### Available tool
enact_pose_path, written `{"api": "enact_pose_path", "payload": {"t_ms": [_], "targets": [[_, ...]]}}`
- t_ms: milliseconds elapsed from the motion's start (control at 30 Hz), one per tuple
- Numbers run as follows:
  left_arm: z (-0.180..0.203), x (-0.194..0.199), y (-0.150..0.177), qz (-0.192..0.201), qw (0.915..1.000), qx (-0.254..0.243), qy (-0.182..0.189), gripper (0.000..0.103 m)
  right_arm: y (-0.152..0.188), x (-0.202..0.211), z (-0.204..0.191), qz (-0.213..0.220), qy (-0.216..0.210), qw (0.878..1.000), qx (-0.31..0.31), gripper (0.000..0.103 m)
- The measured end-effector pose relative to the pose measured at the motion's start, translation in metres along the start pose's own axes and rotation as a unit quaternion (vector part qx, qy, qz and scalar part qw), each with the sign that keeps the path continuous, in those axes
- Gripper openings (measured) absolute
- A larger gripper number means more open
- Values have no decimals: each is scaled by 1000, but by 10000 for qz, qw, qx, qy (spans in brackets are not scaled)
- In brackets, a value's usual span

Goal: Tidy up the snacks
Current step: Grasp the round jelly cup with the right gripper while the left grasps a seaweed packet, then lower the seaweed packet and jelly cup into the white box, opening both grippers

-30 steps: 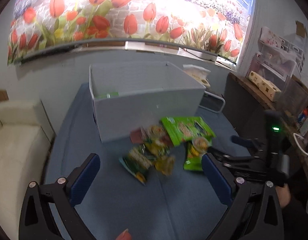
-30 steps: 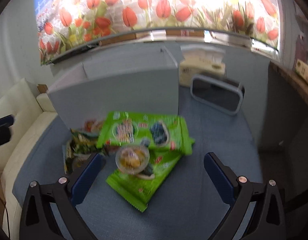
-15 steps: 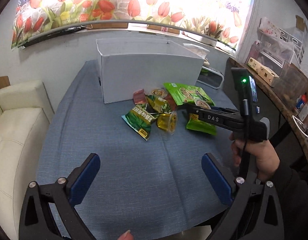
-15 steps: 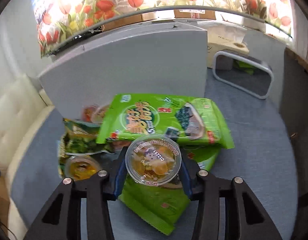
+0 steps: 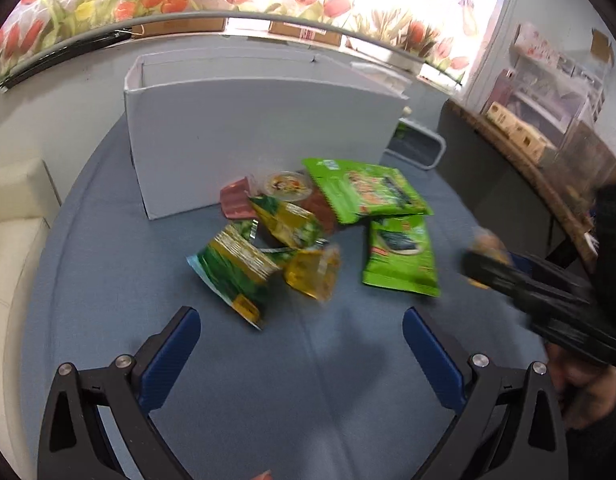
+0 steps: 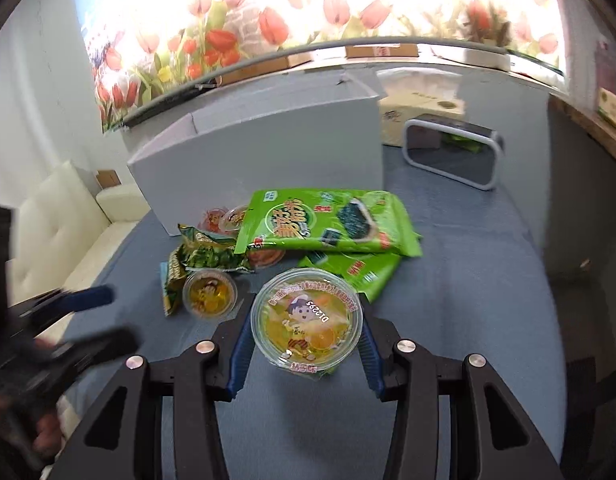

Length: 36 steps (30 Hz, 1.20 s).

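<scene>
My right gripper (image 6: 306,322) is shut on a clear jelly cup (image 6: 307,320) with orange fruit and holds it above the blue table, in front of the snack pile. It shows blurred at the right of the left wrist view (image 5: 484,258). The pile holds two green seaweed packs (image 6: 328,220), green-yellow snack bags (image 5: 236,272), a yellow jelly cup (image 6: 209,293) and red cups (image 5: 236,200). A white box (image 5: 260,136) stands behind the pile. My left gripper (image 5: 300,332) is open and empty, low in front of the pile.
A grey-framed mirror-like stand (image 6: 452,156) and a tissue box (image 6: 420,116) sit right of the white box. A cream sofa (image 6: 68,224) lies left of the table. Shelves with boxes (image 5: 524,136) stand at the right.
My right gripper closed on the orange jelly cup and lifted it back off the seaweed packs. My left gripper moved in closer to the pile and stayed open.
</scene>
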<state>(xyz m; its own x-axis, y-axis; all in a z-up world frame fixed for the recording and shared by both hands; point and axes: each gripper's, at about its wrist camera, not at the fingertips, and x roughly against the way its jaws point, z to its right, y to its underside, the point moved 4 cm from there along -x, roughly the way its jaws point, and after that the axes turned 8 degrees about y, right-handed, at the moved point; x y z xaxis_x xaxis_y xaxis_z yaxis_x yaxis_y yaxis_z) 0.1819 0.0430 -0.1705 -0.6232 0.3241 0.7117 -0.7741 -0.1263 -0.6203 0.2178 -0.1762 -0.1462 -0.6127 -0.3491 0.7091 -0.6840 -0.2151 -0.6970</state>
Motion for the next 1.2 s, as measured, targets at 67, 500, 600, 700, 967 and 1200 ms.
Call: {"api": "enact_pose_path", "payload": {"t_ms": [67, 500, 600, 700, 967, 1200], "targets": [[-12, -5, -5, -90, 9999, -75, 0, 103, 6, 10, 5, 10, -7, 10000, -29, 50], [-50, -50, -19, -729, 9926, -948, -231, 65, 24, 27, 6, -61, -14, 9999, -98, 50], [-46, -54, -21, -704, 9901, -1137, -423, 56, 24, 28, 3, -48, 15, 10000, -17, 50], [-44, -54, -21, -627, 9900, -1216, -345, 46, 23, 28, -1, -47, -43, 10000, -29, 50], [-37, -30, -16, -250, 9942, -1027, -197, 40, 24, 31, -10, -41, -133, 9999, 5, 50], [-31, 17, -9, 210, 9979, -610, 41, 40, 18, 30, -25, -2, -307, 9995, 96, 50]]}}
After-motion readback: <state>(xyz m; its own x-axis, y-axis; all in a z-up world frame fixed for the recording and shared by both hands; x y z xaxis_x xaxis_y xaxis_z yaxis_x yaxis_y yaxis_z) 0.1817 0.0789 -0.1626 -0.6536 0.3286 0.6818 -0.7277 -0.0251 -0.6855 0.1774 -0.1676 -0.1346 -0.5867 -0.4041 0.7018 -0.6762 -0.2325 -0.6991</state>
